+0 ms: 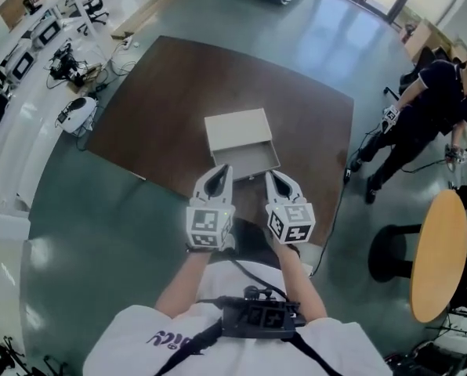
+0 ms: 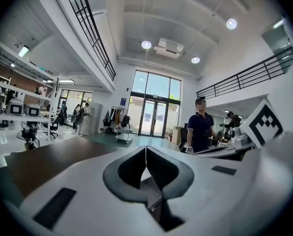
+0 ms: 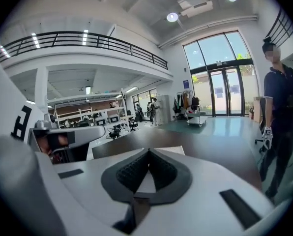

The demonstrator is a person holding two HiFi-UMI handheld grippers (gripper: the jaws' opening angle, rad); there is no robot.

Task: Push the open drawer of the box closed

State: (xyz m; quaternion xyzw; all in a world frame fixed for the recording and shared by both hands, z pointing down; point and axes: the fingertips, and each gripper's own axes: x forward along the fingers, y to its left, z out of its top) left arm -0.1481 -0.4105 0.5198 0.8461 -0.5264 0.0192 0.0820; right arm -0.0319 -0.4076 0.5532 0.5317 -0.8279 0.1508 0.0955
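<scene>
A white box [image 1: 237,131] sits in the middle of the dark brown table [image 1: 171,84], its drawer [image 1: 245,162] pulled out toward me. My left gripper [image 1: 222,168] is shut and empty, its tips at the drawer's near left corner. My right gripper [image 1: 269,174] is also shut and empty, its tips at the drawer's near right corner. I cannot tell if either touches the drawer front. In the left gripper view the jaw tips [image 2: 146,147] meet above the drawer's edge. In the right gripper view the closed tips [image 3: 148,150] point over the white box top [image 3: 173,150].
A person in dark clothes [image 1: 421,108] stands right of the table, also seen as a person [image 2: 200,127] in the left gripper view and a person [image 3: 280,112] in the right gripper view. A round wooden table [image 1: 439,253] and black stool [image 1: 390,253] stand at right. Desks with equipment [image 1: 30,45] line the left.
</scene>
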